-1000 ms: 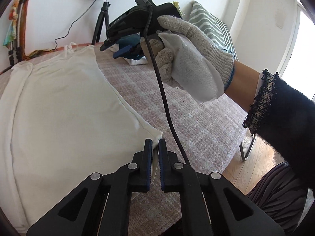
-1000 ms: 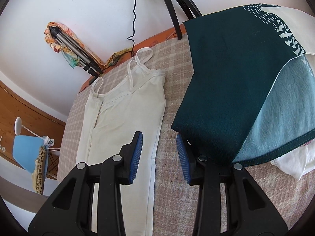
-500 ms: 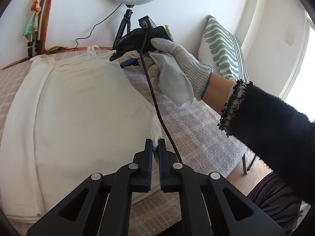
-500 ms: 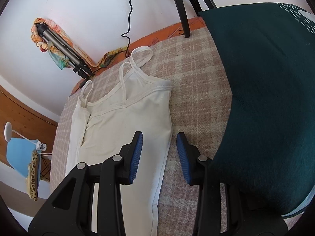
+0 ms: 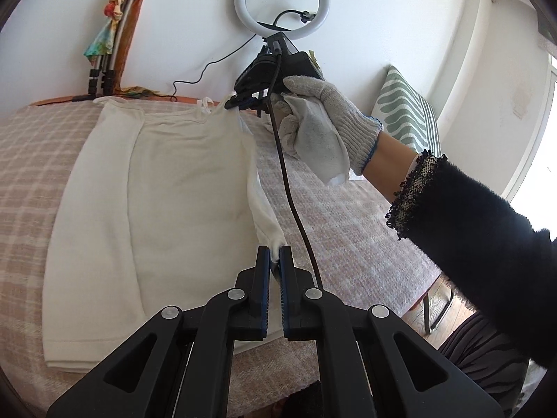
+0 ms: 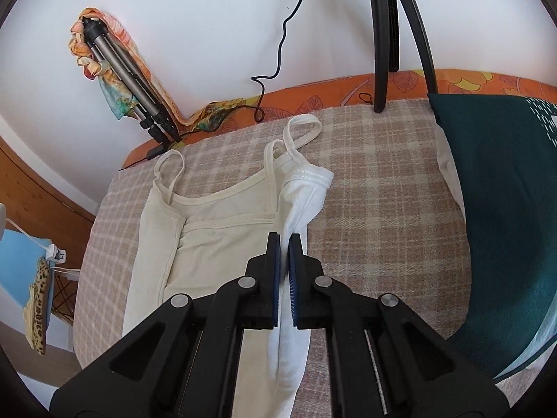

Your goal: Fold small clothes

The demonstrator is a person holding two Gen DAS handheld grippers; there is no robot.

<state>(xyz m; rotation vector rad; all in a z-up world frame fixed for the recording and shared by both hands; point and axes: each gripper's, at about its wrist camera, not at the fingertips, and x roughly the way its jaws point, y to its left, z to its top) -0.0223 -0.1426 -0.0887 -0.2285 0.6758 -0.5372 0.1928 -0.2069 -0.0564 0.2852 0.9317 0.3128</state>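
Checked beige blanket (image 6: 376, 188) covers the bed where a white camisole (image 5: 188, 188) lies flat, its long axis running from the hem at the near edge to the straps at the wall end. No readable writing shows on it. Its right side edge is lifted. The left gripper (image 5: 274, 261) pinches the bottom right hem corner; the right gripper (image 6: 284, 247) is pressed together on the edge below the armhole. A dark green garment (image 6: 504, 209) lies beside it.

Ring light (image 5: 281, 1) mounted on tripod against wall. Folded tripod (image 6: 130, 69) wrapped in patterned scarf (image 6: 115, 95). Striped cushion (image 5: 405, 111) propped at right. Plaid blanket (image 6: 376, 188) spread underneath.
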